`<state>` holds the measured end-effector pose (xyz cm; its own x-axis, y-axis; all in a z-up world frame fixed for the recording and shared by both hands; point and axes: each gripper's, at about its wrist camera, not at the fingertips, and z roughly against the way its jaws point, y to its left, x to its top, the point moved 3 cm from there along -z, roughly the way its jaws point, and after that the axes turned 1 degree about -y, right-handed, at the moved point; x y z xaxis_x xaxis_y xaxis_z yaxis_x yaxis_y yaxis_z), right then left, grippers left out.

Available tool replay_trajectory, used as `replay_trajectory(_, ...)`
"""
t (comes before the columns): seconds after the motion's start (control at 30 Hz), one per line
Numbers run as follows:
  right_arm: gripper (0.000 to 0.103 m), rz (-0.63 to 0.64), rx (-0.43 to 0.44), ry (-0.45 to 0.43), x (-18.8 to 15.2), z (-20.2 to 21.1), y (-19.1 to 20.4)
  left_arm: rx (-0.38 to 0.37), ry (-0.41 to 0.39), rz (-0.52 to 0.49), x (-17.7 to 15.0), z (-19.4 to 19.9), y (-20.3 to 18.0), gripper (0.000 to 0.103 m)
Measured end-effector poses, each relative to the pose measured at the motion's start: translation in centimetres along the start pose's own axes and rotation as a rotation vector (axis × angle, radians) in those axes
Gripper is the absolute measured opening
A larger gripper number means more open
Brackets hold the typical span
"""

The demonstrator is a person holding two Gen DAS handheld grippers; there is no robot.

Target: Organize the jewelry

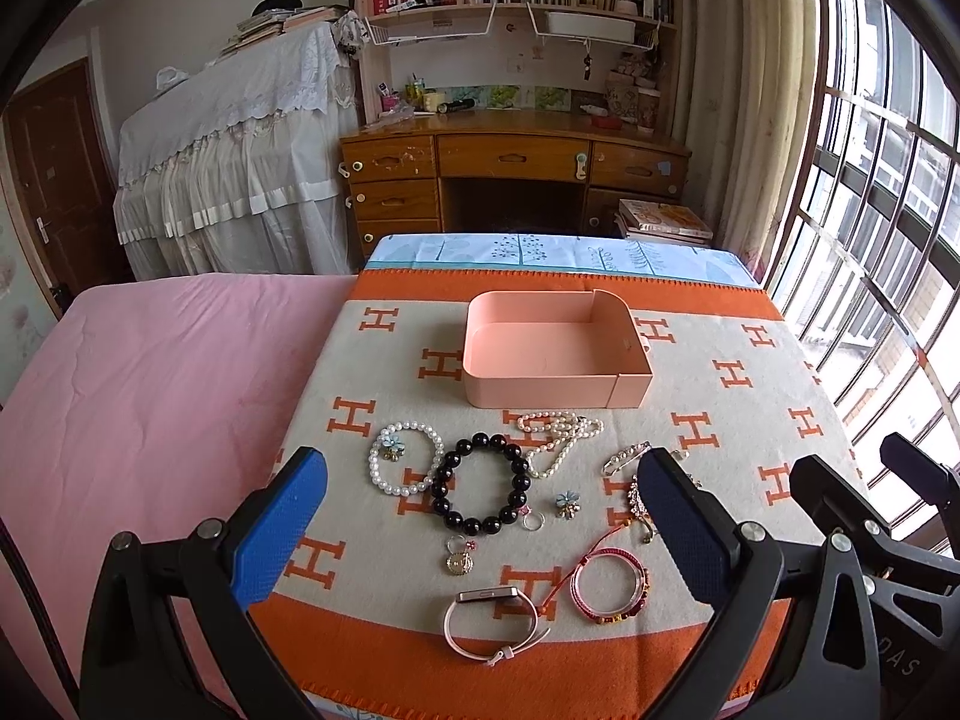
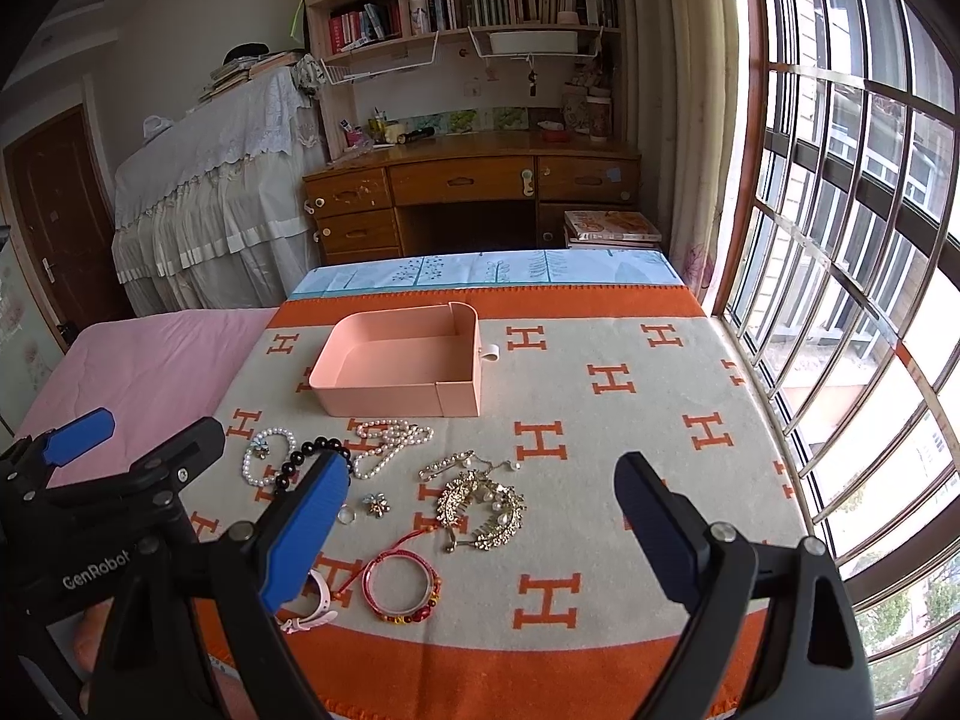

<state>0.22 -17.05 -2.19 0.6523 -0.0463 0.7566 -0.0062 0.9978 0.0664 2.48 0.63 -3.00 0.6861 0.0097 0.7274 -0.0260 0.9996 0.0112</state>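
Opening stage of the jewelry sort, as judged from the layout: the pink tray (image 1: 555,354) stands empty at 12 o'clock on the orange-and-cream blanket (image 1: 750,420), and every piece lies outside it, spread in a loose band at 6 o'clock of the tray. Left gripper (image 1: 483,531), jaws spread wide and holding nothing, hangs above the near edge of the band; between its blue pads lie the black bead bracelet (image 1: 480,483), with the white pearl bracelet (image 1: 403,461) touching it at 9 o'clock and the pearl necklace (image 1: 558,435) just beside it at 1 o'clock. Nearer the camera, at 6 o'clock of the black beads, lie a pink-strapped watch (image 1: 493,621) and a red cord bangle (image 1: 609,588). Right gripper (image 2: 483,519), jaws likewise spread and empty, hovers over the gold leaf hairpiece (image 2: 480,510), with a small flower charm (image 2: 376,504) at its 9 o'clock and the same red bangle at its 7 o'clock. No grasp has begun. The next move probably calls for choosing one piece, lowering open jaws to straddle it without snagging a neighbour, closing, and carrying it toward 12 o'clock into the tray; the black beads touch the pearls, so a separated item such as the bangle looks the cleaner first pick
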Motion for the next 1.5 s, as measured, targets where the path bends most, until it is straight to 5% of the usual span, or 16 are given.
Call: replay_trajectory(1.5, 0.091, 0.012, 0.003, 0.018, 0.1, -0.3, 0.3, -0.02, 0.04, -0.018, 1.1, -1.3, -0.1, 0.102)
